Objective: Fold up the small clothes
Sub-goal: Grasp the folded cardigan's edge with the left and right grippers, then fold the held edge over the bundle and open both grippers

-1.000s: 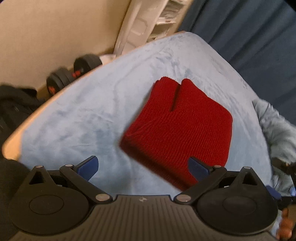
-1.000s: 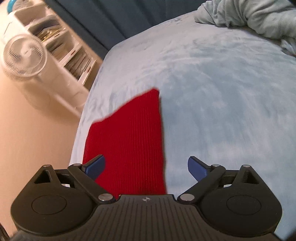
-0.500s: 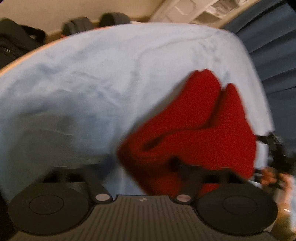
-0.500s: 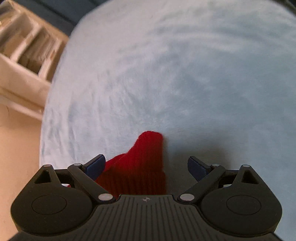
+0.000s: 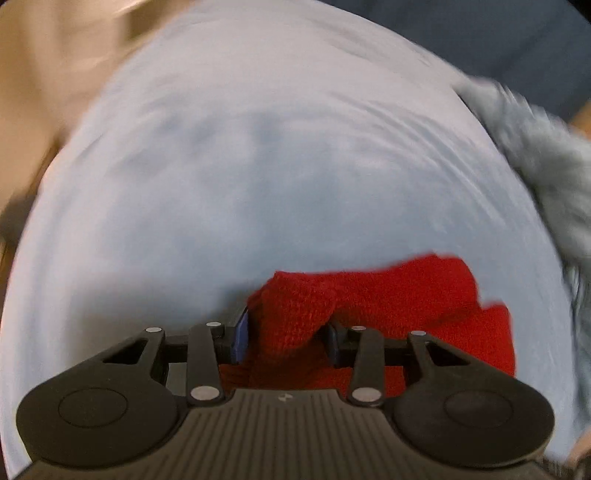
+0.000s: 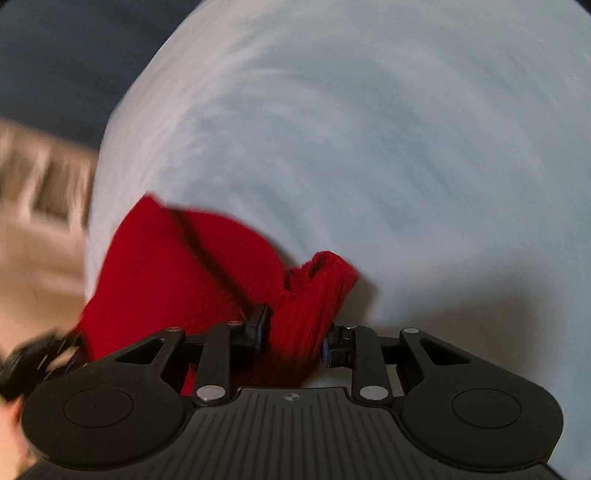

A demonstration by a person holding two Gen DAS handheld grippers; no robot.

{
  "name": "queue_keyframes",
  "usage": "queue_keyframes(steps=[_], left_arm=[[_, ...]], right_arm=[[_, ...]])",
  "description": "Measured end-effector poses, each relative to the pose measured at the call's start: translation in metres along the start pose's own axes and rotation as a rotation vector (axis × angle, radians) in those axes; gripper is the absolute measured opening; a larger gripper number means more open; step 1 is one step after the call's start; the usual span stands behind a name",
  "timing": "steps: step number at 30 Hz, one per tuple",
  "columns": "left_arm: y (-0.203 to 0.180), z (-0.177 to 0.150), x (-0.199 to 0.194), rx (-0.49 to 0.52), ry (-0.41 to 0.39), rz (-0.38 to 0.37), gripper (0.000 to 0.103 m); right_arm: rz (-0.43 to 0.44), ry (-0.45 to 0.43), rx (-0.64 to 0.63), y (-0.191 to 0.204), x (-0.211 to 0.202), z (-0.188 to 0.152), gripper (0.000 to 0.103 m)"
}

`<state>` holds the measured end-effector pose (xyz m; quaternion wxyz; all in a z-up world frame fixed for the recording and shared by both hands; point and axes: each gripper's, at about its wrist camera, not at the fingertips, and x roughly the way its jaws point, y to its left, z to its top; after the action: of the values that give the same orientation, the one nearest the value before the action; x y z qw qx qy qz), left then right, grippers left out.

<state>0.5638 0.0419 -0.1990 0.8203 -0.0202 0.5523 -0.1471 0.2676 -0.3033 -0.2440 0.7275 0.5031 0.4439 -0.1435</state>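
Left gripper [image 5: 286, 341]: nearest item in its own view. Jaws have just been closing and now pinch a bunched corner of the red knit garment [image 5: 399, 306]; the wool bulges up between the blue pads.

Right gripper [image 6: 293, 338]: likewise just closed, jaws pressed onto another gathered edge of the same garment [image 6: 177, 269], which rises in a ridge between them.

Red knit garment: lies on the pale blue blanket [image 5: 240, 177], near its close edge, held at two points. Most of it spreads flat beyond and beside the grippers; a dark crease runs across it in the right view. Which layers each pinch holds cannot be told.

Risks, judged from the above:
- Each pinch takes a thick wad rather than a clean edge; lifted so, the knit may slip free or drag unevenly, leaving a crooked fold.
- If a gripper has caught both layers, or some of the blanket pile beneath, the fold may pull the bedding up with it.
- Both views are smeared with motion; a hasty swing could fling the loose half askew.

Further off: a rumpled grey-blue cloth [image 5: 546, 173] at the blanket's far right, well apart from the garment. Beyond it, a dark blue curtain [image 5: 480, 33].
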Motion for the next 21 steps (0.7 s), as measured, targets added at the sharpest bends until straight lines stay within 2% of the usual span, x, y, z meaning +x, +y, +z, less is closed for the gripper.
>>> queue_keyframes(steps=[2,3,6,7,10,12,13,14,15,16,17,21], left_arm=[[-0.018,0.013,0.012,0.068,0.008,0.035,0.045],[-0.019,0.016,0.015,0.075,0.014,0.051,0.045],[-0.002,0.011,0.007,0.03,0.002,0.026,0.045],[0.001,0.011,0.001,0.02,-0.009,0.017,0.043],[0.013,0.007,-0.019,-0.007,-0.056,-0.02,0.024],[0.015,0.004,-0.021,-0.019,-0.058,-0.016,0.025],[0.014,0.003,-0.02,-0.015,-0.051,0.001,0.03],[0.013,0.005,-0.018,-0.016,-0.046,0.029,0.047],[0.013,0.005,-0.018,-0.028,-0.047,0.065,0.057],[0.012,0.004,-0.02,-0.035,-0.061,0.103,0.073],[0.011,0.001,-0.023,-0.033,-0.083,0.137,0.084],[0.005,-0.02,-0.043,0.002,-0.142,0.297,0.098]], right_arm=[[0.046,-0.038,0.114,-0.016,-0.008,-0.029,0.028],[0.045,-0.07,0.126,-0.014,-0.008,-0.037,0.028],[-0.012,-0.106,0.036,0.006,-0.004,-0.037,0.028],[-0.019,-0.102,0.018,0.007,-0.004,-0.031,0.028],[-0.021,-0.072,0.014,0.002,-0.004,-0.022,0.03],[-0.028,-0.073,0.007,0.002,-0.005,-0.02,0.036],[-0.035,-0.077,-0.001,0.004,-0.001,-0.02,0.037],[-0.041,-0.079,-0.006,0.006,0.001,-0.019,0.039],[-0.052,-0.077,-0.011,0.008,0.001,-0.019,0.04],[-0.063,-0.073,-0.017,0.01,0.001,-0.018,0.041],[-0.079,-0.072,-0.022,0.012,-0.002,-0.017,0.045],[-0.165,-0.125,-0.105,0.021,-0.026,-0.018,0.06]])
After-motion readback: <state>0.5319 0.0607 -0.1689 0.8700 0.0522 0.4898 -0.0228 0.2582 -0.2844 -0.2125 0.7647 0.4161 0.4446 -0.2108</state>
